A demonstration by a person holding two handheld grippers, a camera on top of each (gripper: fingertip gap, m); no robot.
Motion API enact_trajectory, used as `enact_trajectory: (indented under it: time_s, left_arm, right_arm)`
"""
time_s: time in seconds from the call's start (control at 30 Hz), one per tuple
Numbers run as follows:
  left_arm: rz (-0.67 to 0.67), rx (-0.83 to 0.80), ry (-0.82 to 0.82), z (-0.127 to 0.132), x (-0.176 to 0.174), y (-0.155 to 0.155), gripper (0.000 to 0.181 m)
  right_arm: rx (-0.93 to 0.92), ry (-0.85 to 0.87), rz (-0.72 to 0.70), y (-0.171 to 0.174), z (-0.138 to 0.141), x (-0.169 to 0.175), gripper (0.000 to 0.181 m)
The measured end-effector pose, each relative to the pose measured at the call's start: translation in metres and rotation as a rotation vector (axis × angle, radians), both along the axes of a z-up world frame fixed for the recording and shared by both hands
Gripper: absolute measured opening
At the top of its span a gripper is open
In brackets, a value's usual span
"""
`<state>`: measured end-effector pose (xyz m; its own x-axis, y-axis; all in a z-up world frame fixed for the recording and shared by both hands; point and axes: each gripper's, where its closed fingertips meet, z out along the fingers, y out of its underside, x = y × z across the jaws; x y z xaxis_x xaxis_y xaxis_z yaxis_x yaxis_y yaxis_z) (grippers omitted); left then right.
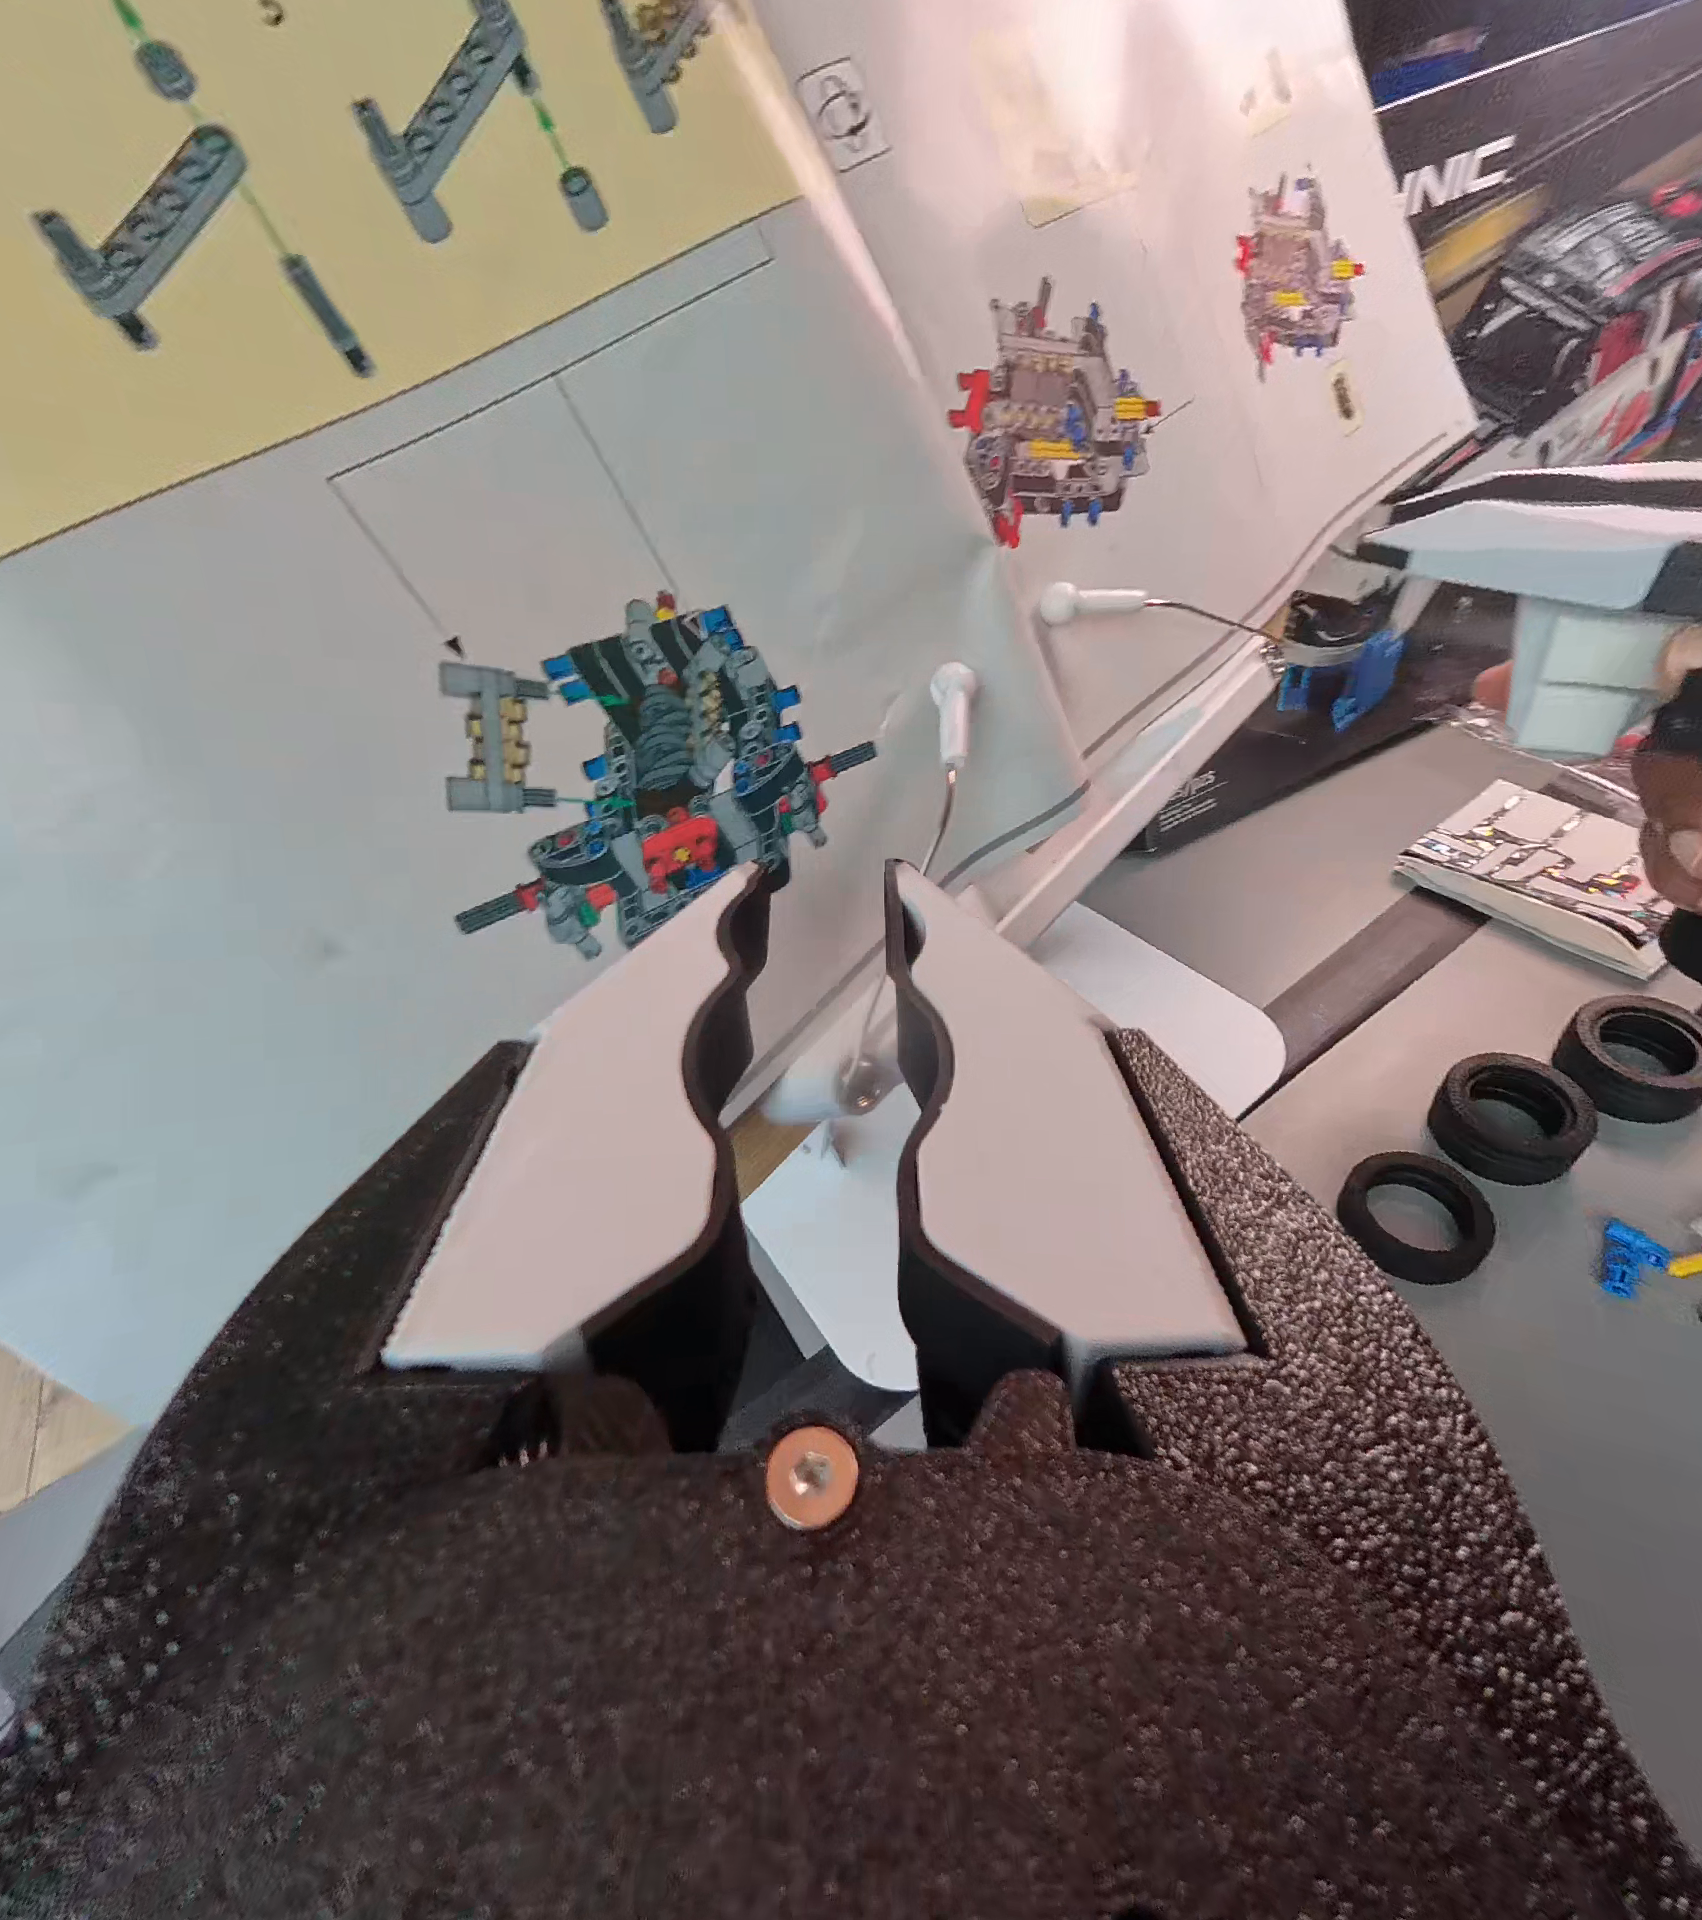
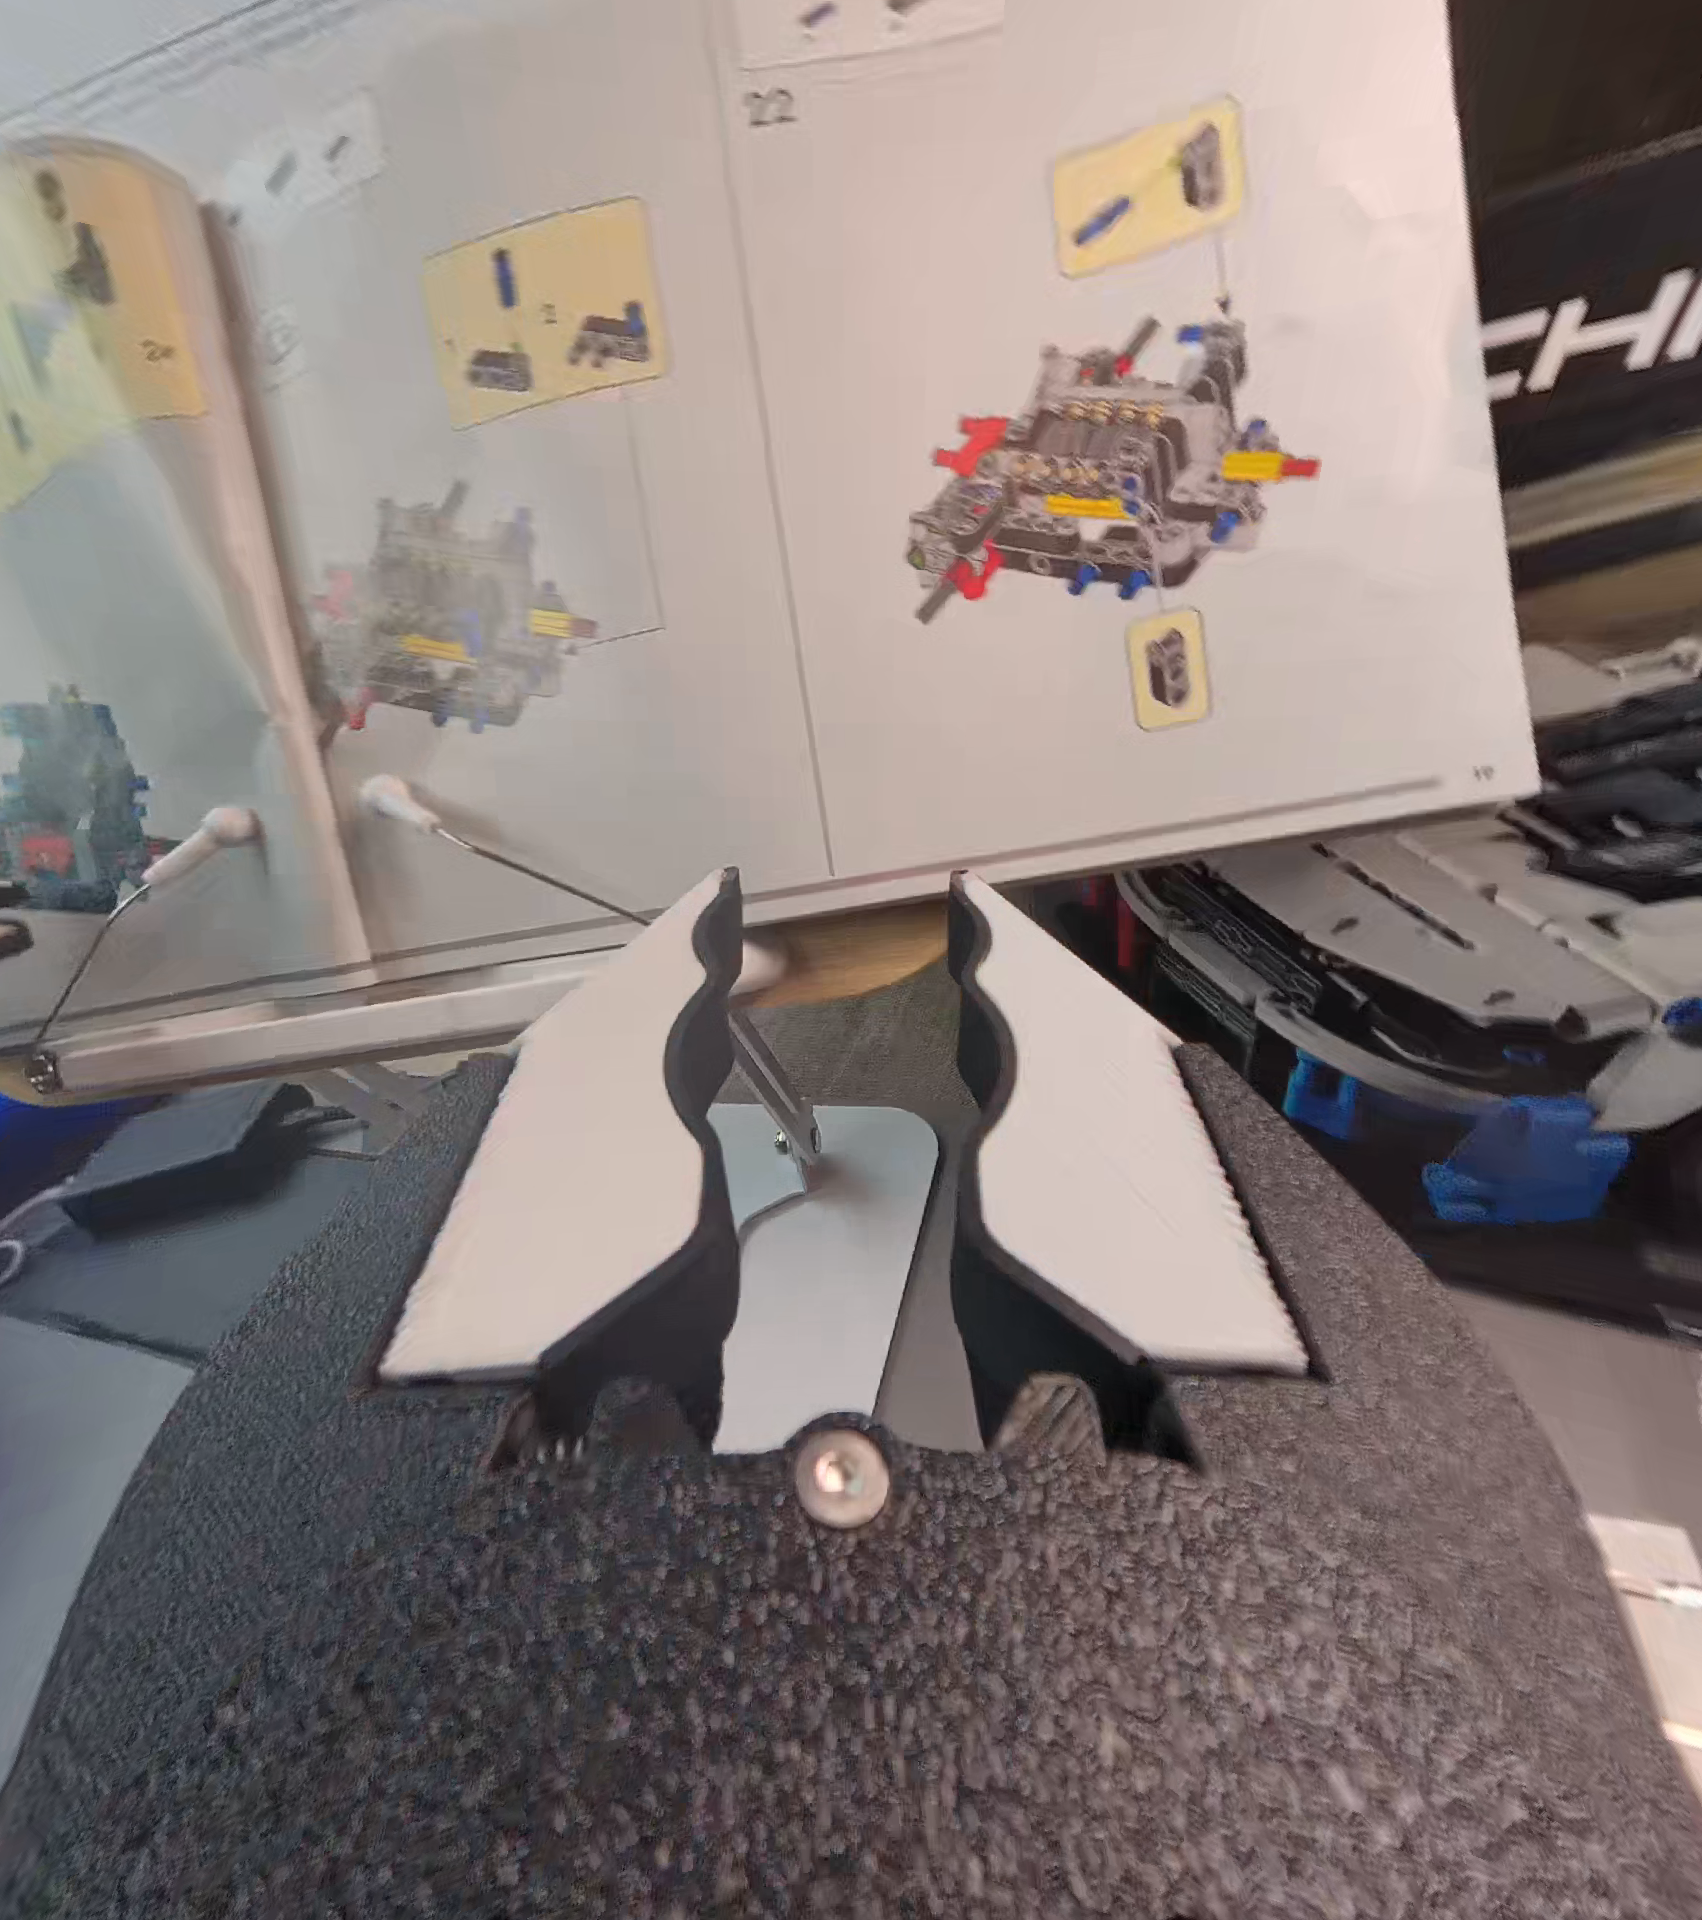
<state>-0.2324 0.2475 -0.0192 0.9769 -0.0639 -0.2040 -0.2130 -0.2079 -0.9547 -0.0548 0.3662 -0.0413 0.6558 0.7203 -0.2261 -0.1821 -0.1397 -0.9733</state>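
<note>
Hovering with nothing in either one: the left gripper (image 1: pixel 821 883) has its jaws a modest gap apart, tips nearly on the open white instruction booklet (image 1: pixel 307 748) propped on a stand straight ahead, its pages running left-right across the claw. The right gripper (image 2: pixel 842 894) is spread a bit wider, also empty, facing the booklet's right-hand page from farther back. Off to the left claw's right lie black rubber tyres (image 1: pixel 1512 1117) and small loose blue and yellow plastic bricks (image 1: pixel 1657 1252).
</note>
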Motion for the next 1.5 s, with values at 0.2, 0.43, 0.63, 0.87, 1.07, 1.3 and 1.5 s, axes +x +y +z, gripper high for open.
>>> enact_trajectory:
  time_s: [0.2,0.43,0.63,0.87,1.07,1.3,1.5]
  left_arm:
    - [0.102,-0.003,0.04,-0.006,-0.028,0.005,0.0]
    - [0.153,-0.032,0.052,-0.007,-0.038,0.012,0.0]
    - [0.218,-0.044,0.011,-0.009,-0.047,0.016,0.0]
    - [0.154,0.071,-0.099,0.021,-0.024,-0.01,0.021]
    - [-0.035,0.228,-0.189,0.056,0.039,-0.076,0.027]
    - [-0.067,0.229,-0.189,0.015,0.081,-0.161,0.033]
    - [-0.062,0.151,-0.199,-0.039,0.095,-0.203,0.037]
  right_arm:
    - [-0.19,0.116,0.188,0.019,-0.028,-0.014,0.077]
    - [-0.232,0.171,0.328,0.006,-0.025,-0.026,0.058]
    - [-0.175,0.11,0.251,-0.006,-0.027,-0.02,0.054]
    - [-0.198,0.043,0.249,-0.012,-0.024,-0.007,0.055]
    - [0.139,-0.05,0.006,-0.024,0.016,0.049,0.029]
    - [0.307,-0.208,-0.089,0.018,0.079,0.054,0.0]
    - [0.279,-0.321,-0.111,0.066,0.094,0.036,0.0]
